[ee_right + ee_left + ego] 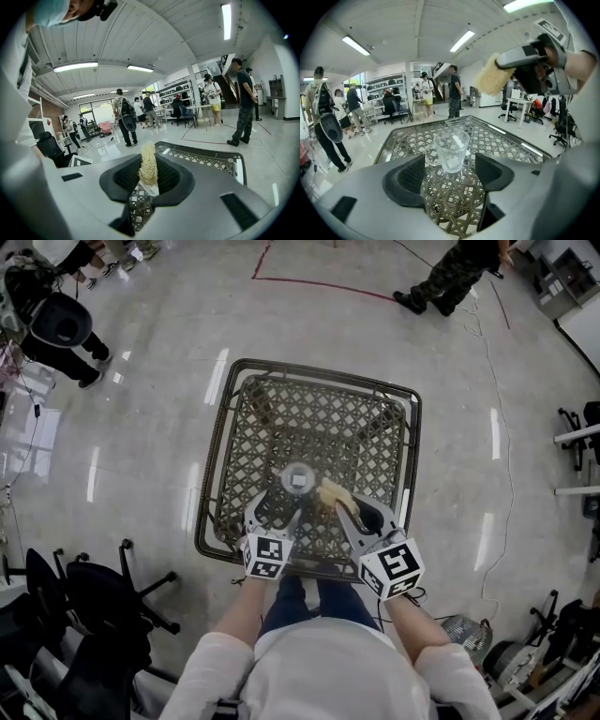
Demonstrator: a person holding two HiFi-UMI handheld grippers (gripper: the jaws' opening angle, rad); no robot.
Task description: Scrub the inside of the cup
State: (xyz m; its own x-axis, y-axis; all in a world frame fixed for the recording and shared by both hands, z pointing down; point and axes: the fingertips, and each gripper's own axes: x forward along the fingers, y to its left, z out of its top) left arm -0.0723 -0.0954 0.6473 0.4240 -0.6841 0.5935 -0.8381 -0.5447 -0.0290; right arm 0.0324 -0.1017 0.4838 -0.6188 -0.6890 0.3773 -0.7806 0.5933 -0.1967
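A clear glass cup (298, 479) stands upright on the lattice table (281, 418), near its front edge. My left gripper (275, 514) is open just short of it. In the left gripper view the cup (451, 149) sits a little beyond the jaws and between them, untouched by either. My right gripper (345, 510) is shut on a pale yellow fibrous scrubber (331, 492), held just right of the cup. The scrubber (149, 165) sticks up between the closed jaws in the right gripper view. From the left gripper the scrubber (490, 76) shows raised at upper right.
The table's dark rim (211, 474) frames a woven top under glass. Black office chairs (84, 606) stand at the lower left on the glossy floor. People stand at the far left (56, 329) and top right (450, 277). Red tape (319, 284) marks the floor beyond.
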